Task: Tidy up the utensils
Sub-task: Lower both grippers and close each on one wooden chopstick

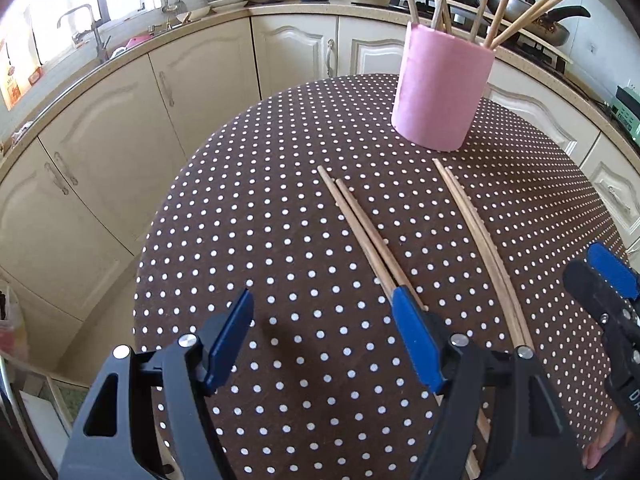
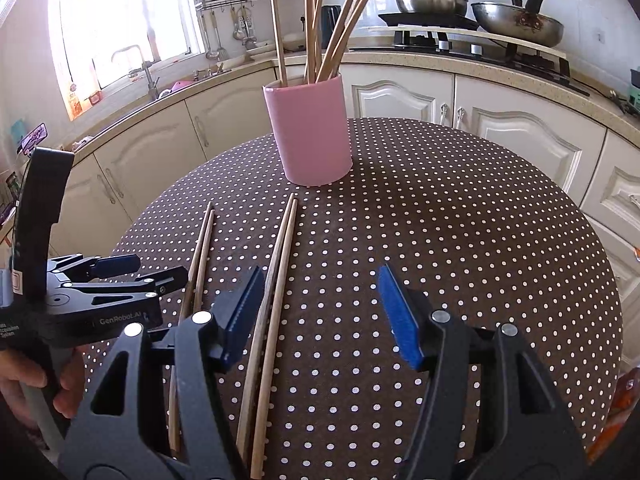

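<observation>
While both grippers gape empty, left gripper has one chopstick pair under its right finger; only the right gripper view shows the holding hand.

Two chopstick pairs on table, one pink holder

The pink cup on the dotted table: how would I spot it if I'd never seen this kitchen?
Find the round table with the brown, white-dotted cloth. At its far edge, nearest the cream cabinets, stands the pink cup. It is the only upright thing there, with chopsticks poking out, while two other chopstick pairs lie flat before it.
</observation>
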A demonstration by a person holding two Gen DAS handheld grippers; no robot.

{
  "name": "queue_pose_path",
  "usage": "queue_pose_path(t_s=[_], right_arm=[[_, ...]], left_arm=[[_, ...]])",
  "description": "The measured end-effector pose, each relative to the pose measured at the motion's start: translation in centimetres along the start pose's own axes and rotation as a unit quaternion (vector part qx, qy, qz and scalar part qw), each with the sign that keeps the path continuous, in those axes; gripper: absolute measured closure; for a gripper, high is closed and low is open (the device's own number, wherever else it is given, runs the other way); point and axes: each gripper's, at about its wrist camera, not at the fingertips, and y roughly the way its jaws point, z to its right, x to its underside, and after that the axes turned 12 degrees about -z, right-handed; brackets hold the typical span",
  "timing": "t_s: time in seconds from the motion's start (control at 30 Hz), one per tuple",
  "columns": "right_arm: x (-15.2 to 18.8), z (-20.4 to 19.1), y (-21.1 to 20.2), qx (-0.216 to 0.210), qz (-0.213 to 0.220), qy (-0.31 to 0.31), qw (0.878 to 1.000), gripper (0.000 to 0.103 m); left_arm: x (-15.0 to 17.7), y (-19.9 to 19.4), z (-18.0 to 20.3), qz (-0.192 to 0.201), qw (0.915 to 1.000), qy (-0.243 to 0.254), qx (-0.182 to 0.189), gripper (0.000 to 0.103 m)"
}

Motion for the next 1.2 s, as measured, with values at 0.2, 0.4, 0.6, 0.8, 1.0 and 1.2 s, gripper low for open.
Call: queue_pose_path(t_s=[0.2,0.4,0.6,0.8,1.0,1.2], right_arm=[[-0.3,0.3,0.5,-0.005,-0.005,0.001,1.0,0.043],[-0.5,0.4,0.7,-0.006,-0.007,0.001,1.0,0.043],[-0.5,0.6,1.0,-0.005,-0.013,0.0,1.0,0.043],[-0.7,0.8,1.3,-0.004,-0.017,0.001,1.0,0.043],[-0.8,0.9,1.4,-0.003,-0.019,0.0,1.0,0.043],[-0.7,0.9,1.6,-0.005,-0.024,-0.001,1.0,0.043]], left_arm=[[-1.1,0.3,0.3,-0.01,1.0,0.0,0.0,0.032],[-0.9,0.3,0.6,-0.009,0.9998,0.014,0.007,0.032],[-0.6,0.0,0.3,-0.01,0.9996,0.024,0.0,0.032],[-1.0,0.0,-0.2,-0.022,0.9995,0.021,0.007,0.032],[-0.8,0.2,0.3,-0.022,0.999,0.036,0.015,0.032],[-0.8,0.2,0.4,-0.028,0.9989,0.035,0.011,0.032]])
